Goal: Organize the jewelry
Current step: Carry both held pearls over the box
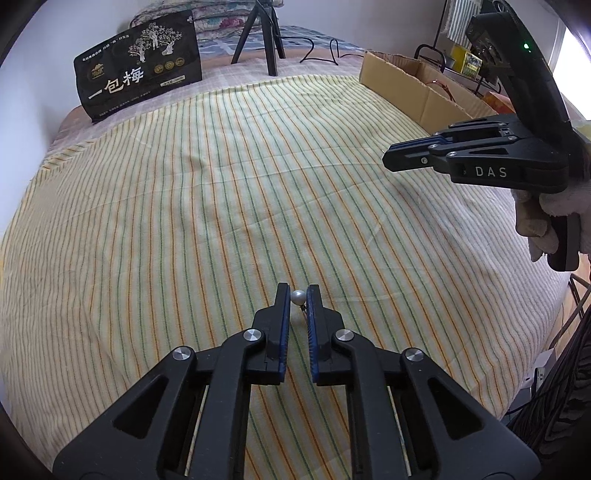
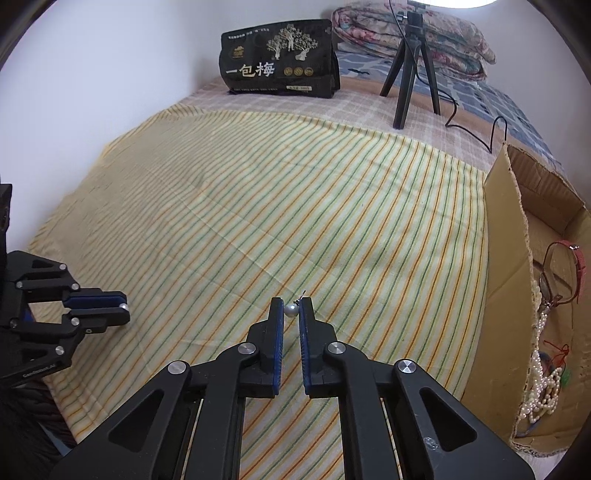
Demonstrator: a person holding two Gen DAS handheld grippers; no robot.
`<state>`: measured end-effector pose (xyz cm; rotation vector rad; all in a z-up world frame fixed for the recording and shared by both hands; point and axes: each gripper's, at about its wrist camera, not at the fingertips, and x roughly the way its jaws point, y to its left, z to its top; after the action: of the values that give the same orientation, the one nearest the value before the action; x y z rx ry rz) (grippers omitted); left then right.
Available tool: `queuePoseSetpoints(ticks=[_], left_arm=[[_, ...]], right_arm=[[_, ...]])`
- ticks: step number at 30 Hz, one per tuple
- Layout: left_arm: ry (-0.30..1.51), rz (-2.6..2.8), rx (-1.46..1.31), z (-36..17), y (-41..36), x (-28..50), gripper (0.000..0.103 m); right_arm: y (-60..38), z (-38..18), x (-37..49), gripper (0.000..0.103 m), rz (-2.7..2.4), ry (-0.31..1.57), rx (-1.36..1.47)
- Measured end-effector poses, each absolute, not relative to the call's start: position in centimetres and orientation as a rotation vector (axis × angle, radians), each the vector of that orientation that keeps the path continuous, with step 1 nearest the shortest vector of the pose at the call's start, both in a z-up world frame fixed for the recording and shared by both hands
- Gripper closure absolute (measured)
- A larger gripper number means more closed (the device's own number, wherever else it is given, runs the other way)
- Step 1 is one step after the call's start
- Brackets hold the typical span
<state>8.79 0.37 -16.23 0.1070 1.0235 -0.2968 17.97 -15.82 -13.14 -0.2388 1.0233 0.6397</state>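
In the left wrist view my left gripper [image 1: 297, 293] is shut on a small white pearl earring [image 1: 297, 297], pinched at the fingertips just above the striped cloth [image 1: 221, 192]. My right gripper [image 2: 291, 308] is likewise shut on a second pearl earring [image 2: 290, 311], whose thin hook sticks up past the tips. Each gripper shows in the other's view: the right gripper [image 1: 388, 158] hangs at the upper right, held by a gloved hand [image 1: 543, 218]; the left gripper [image 2: 125, 306] sits at the left edge with its pearl showing at the tip.
An open cardboard box [image 2: 506, 229] at the cloth's right edge holds a pearl necklace [image 2: 541, 387] and a red-strapped watch [image 2: 578, 264]. At the far end stand a black snack bag [image 2: 280, 61], a small tripod [image 2: 410, 70] with its cable, and folded quilts [image 2: 424, 33].
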Motion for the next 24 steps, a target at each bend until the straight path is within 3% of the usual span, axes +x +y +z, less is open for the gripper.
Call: queuePoseSetpoints(ticks=[24], left_arm=[[0.829,-0.407,0.120,-7.9,-5.3,8.1,0.096]], right_arm=[[-19.9,-6.3,17.6,0.096,0.593,0.876,-0.158]])
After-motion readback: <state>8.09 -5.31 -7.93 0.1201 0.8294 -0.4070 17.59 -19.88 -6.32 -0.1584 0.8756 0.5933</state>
